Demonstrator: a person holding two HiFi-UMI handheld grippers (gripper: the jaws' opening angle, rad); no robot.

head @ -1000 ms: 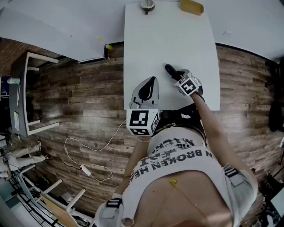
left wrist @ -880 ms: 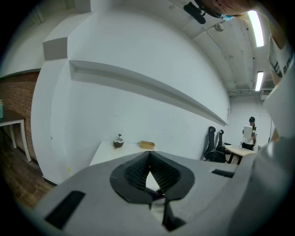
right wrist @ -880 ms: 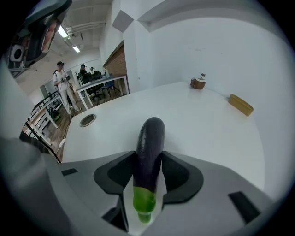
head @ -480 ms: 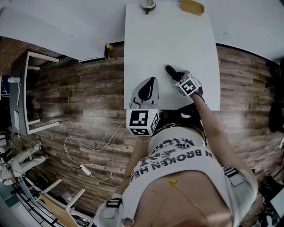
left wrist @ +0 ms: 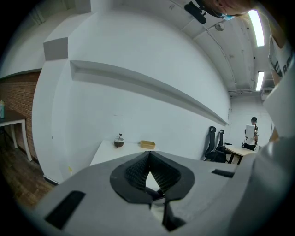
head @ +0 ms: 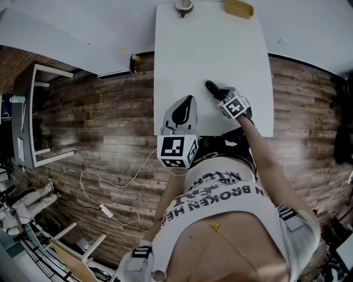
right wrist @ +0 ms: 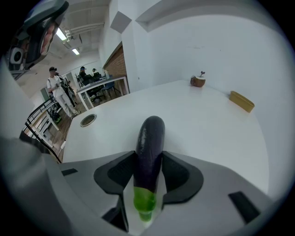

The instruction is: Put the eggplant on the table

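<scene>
The eggplant [right wrist: 150,138] is pinched between the jaws of the right gripper [right wrist: 148,156], its green stem end nearest the camera and its dark tip held out over the white table [right wrist: 207,120]. Whether it touches the tabletop cannot be told. The left gripper [left wrist: 148,159] is held at the table's near edge, jaws pressed together on nothing.

3 things are showing on the tabletop [head: 220,49]: 1 eggplant [head: 212,87] toward its near edge, 1 round brown object [head: 183,6] at its far edge, 1 yellow block [head: 238,8] by its far right corner. 2 grippers are showing: left gripper [head: 189,101], right gripper [head: 220,95].
</scene>
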